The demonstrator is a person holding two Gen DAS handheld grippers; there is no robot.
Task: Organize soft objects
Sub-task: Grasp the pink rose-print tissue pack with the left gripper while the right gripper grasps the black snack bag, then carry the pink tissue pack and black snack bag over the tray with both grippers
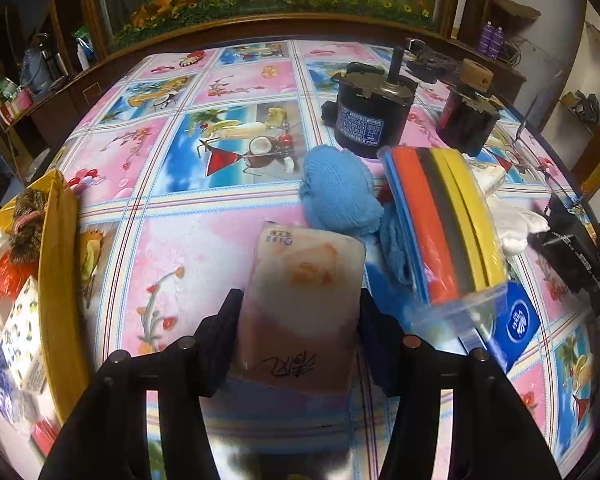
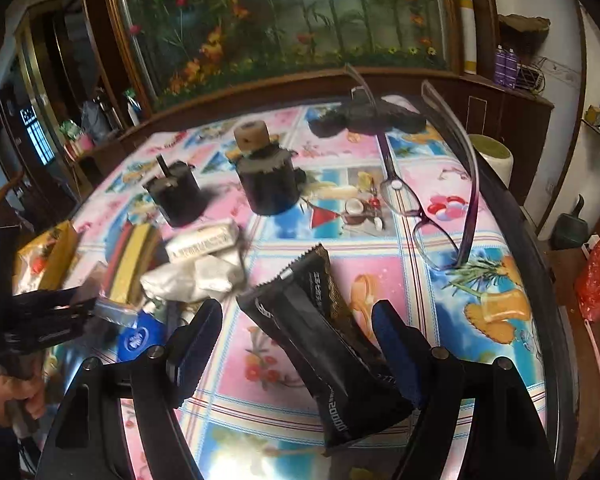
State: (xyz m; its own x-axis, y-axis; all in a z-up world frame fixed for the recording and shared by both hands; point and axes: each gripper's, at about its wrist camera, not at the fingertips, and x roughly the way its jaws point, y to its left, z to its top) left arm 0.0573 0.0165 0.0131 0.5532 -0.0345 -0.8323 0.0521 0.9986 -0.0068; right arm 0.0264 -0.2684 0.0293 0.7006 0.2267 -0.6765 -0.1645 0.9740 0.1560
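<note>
Pale tissue pack [image 1: 300,300] lengthwise between fingers; blue cloth [image 1: 340,196] bunched beyond; sponge stack [image 1: 440,224] bagged, tilted.

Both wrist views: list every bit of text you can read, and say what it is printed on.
"2000": upside down on the black sachet between the right gripper's fingers.
Handwritten dark characters on the tissue pack in the left gripper: not legible.
White logo on the blue packet: too blurred.
Blue label on the black motor: too small.

The tabletop [image 1: 148,240] is showing pink and blue fruit-print squares. The knitted cloth [image 1: 338,192] is looking sky blue, the sponges [image 1: 444,224] striping orange, grey, yellow, the pouch [image 2: 328,336] gleaming black.
</note>
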